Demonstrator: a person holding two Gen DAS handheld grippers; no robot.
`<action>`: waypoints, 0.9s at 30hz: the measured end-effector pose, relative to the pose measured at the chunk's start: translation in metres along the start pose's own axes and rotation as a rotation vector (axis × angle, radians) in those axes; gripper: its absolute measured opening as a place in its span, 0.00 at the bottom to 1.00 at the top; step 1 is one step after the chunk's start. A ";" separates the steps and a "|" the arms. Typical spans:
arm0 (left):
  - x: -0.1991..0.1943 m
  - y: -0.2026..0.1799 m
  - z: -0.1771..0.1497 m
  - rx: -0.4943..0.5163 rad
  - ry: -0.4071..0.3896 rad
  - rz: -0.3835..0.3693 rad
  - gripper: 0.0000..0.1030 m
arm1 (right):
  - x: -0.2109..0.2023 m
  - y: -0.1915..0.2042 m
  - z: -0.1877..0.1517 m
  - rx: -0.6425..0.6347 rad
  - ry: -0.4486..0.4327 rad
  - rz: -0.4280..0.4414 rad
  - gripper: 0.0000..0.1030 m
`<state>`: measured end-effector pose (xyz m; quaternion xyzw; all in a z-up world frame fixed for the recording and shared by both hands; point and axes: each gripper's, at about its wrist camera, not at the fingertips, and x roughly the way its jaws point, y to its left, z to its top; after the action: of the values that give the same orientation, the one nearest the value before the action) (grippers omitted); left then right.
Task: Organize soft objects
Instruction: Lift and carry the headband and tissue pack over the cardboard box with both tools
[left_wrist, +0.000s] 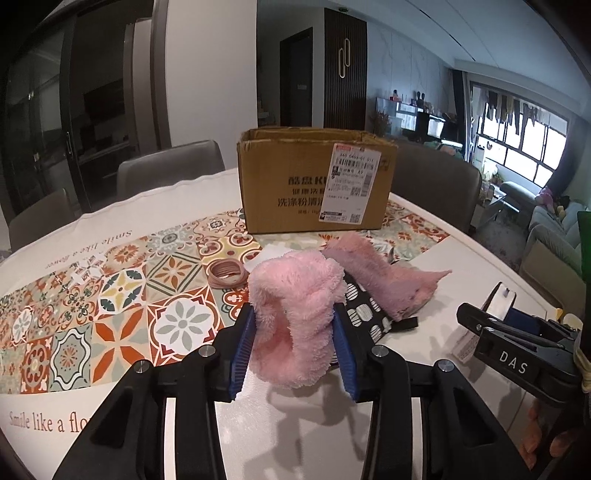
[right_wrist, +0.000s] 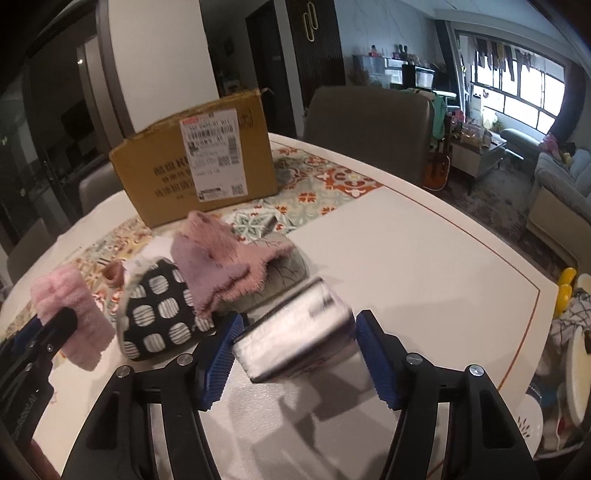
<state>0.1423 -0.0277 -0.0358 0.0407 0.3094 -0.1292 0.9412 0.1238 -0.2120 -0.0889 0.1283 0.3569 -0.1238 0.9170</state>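
My left gripper (left_wrist: 293, 334) is shut on a fluffy pink cloth (left_wrist: 295, 302), which bulges up between the blue pads. It also shows in the right wrist view (right_wrist: 72, 314). My right gripper (right_wrist: 297, 350) is shut on a white tissue pack (right_wrist: 291, 332), blurred by motion; it also shows in the left wrist view (left_wrist: 491, 317). A mauve fuzzy cloth (right_wrist: 218, 258) lies draped over a black pouch with white dots (right_wrist: 159, 317). An open cardboard box (left_wrist: 314, 181) stands beyond them on the patterned mat.
A ring of pink hair bands (left_wrist: 226, 275) lies on the tiled mat (left_wrist: 110, 295). Grey chairs (right_wrist: 369, 125) stand around the white table (right_wrist: 406, 258). Cluttered items (right_wrist: 565, 332) sit past the table's right edge.
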 end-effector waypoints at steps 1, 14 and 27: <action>-0.002 -0.001 0.001 0.000 -0.005 -0.002 0.40 | -0.002 -0.001 0.000 0.003 -0.001 0.007 0.62; -0.027 -0.008 0.031 0.004 -0.063 -0.005 0.40 | -0.034 0.000 0.025 -0.002 -0.089 0.085 0.62; -0.019 0.011 0.088 -0.018 -0.144 0.002 0.40 | -0.048 0.033 0.090 -0.071 -0.213 0.203 0.62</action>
<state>0.1809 -0.0262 0.0467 0.0230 0.2421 -0.1280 0.9615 0.1561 -0.2034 0.0133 0.1172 0.2468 -0.0306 0.9615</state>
